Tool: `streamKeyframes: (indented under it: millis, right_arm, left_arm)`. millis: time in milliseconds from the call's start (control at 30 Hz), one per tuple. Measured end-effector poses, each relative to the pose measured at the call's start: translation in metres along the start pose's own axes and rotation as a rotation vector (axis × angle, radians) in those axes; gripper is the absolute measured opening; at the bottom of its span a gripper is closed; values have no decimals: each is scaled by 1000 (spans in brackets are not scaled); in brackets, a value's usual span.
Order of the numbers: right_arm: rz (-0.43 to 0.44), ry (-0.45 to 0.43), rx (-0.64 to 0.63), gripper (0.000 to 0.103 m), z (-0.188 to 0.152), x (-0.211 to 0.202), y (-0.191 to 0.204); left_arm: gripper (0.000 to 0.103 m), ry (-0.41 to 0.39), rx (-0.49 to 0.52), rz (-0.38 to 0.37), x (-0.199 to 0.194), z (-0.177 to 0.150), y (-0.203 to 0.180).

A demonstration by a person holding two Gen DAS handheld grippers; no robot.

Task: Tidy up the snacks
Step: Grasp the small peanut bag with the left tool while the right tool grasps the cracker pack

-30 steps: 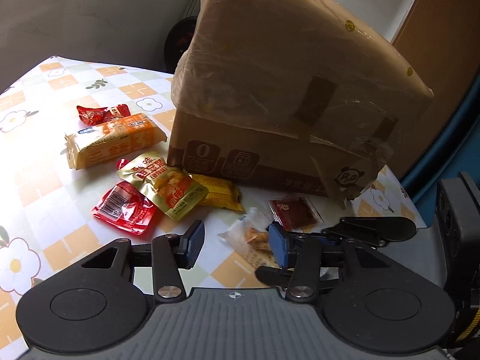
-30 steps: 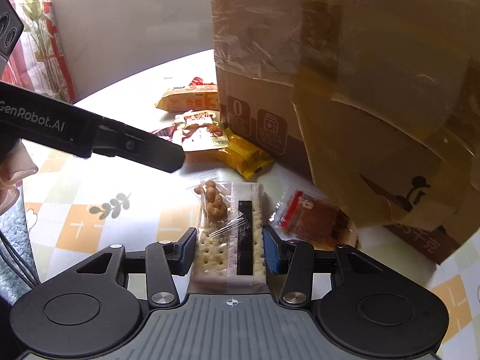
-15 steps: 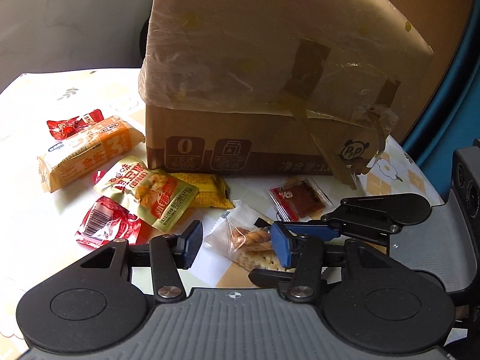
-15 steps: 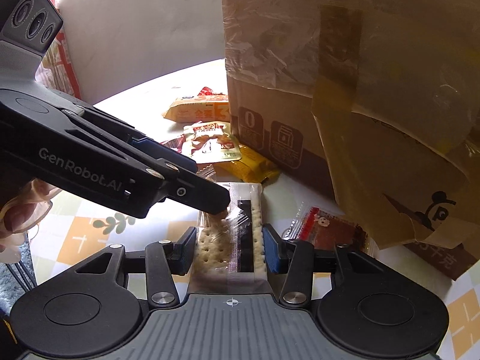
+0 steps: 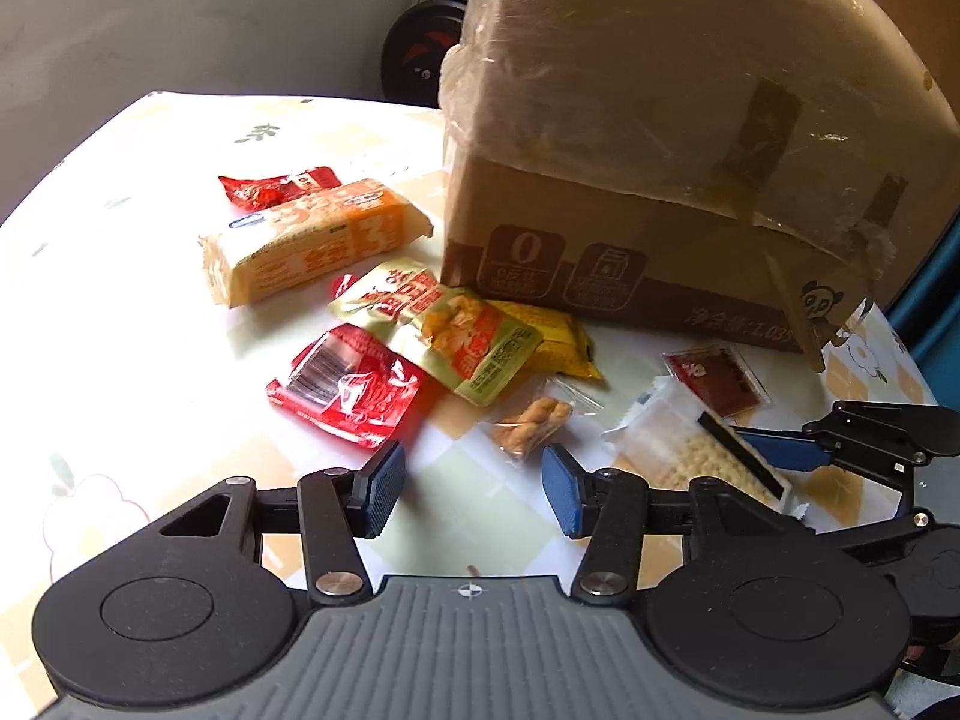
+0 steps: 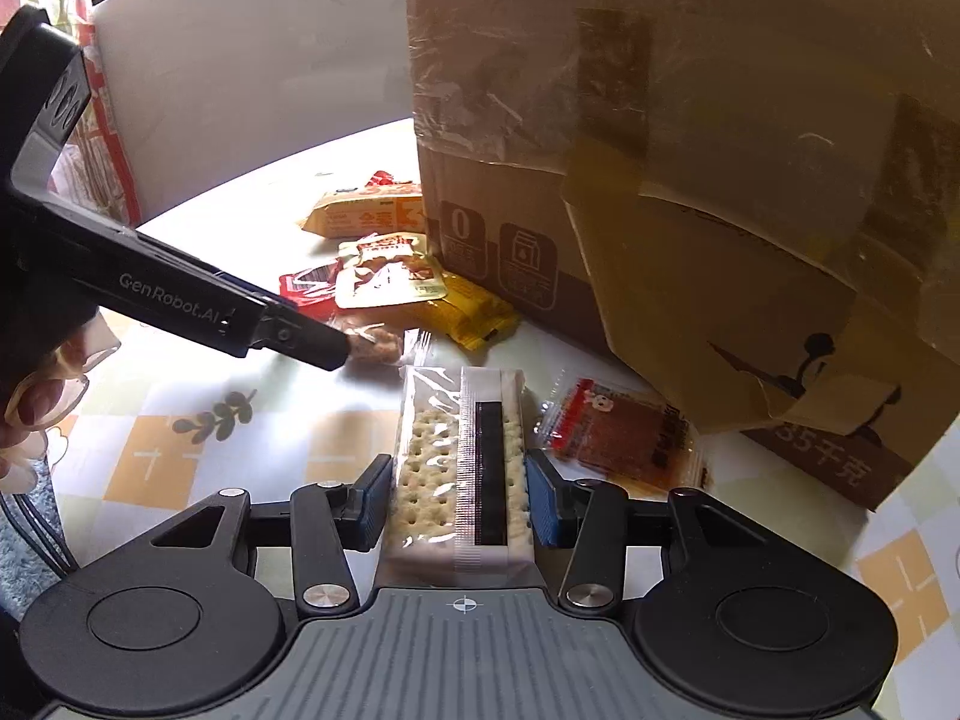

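My right gripper (image 6: 459, 501) is shut on a clear-wrapped cracker packet (image 6: 462, 456), which also shows in the left wrist view (image 5: 696, 450). My left gripper (image 5: 474, 495) is open and empty, just short of a small clear bag of fried twists (image 5: 531, 420); in the right wrist view its finger tip touches that bag (image 6: 378, 345). A red packet (image 5: 345, 387), a gold packet (image 5: 444, 330), a yellow packet (image 5: 555, 342), an orange biscuit pack (image 5: 312, 243) and a small red candy (image 5: 276, 187) lie on the table.
A large taped cardboard box (image 5: 690, 180) stands behind the snacks, its flaps leaning forward. A flat dark-red sachet (image 5: 717, 378) lies by the box, also seen in the right wrist view (image 6: 618, 435). The floral tablecloth (image 5: 120, 360) covers the table.
My left gripper has moved left, off the cracker packet and over toward the twist bag. The twist bag now lies apart from the cracker packet. My right gripper still holds the crackers.
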State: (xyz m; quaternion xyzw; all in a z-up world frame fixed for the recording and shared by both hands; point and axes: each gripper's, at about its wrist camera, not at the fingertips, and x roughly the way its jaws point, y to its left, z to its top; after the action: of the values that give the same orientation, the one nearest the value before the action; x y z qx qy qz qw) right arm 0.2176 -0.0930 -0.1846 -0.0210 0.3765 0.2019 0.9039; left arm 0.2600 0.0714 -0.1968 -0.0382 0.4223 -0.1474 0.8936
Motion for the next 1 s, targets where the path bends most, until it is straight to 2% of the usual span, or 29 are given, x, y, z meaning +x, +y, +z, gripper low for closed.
streamKeyframes:
  millis: [100, 300, 400, 467, 600, 733, 833, 867, 933, 1000]
  right_arm:
    - [-19, -15, 37, 43, -5, -4, -9]
    - [-53, -53, 100, 43, -10, -5, -24]
    - [-53, -63, 100, 43, -12, -5, -25]
    - [-50, -68, 103, 43, -13, -4, -25]
    - [-44, -81, 108, 43, -15, -4, -25]
    - [-44, -92, 107, 44, -18, -7, -24]
    - [-36, -98, 114, 44, -20, -9, -26]
    - [-35, -99, 114, 44, -20, -9, -26]
    - [-35, -100, 112, 44, -20, -9, -27]
    - [-38, -100, 109, 44, -20, -9, -26]
  left_arm:
    - [53, -10, 0, -12, -5, -2, 3]
    - [52, -43, 96, -70, -6, 6, -14]
    - [40, -31, 168, -98, 3, 10, -28]
    - [38, -28, 201, -86, 10, 12, -32]
    - [38, -25, 204, -76, 22, 18, -33]
    - [38, 12, 216, -59, 37, 21, -37]
    - [37, -11, 208, -32, 38, 16, -43]
    - [35, -18, 198, -23, 37, 13, -44]
    - [25, -32, 181, 0, 34, 7, -46]
    - [22, -43, 168, 12, 30, -1, -45]
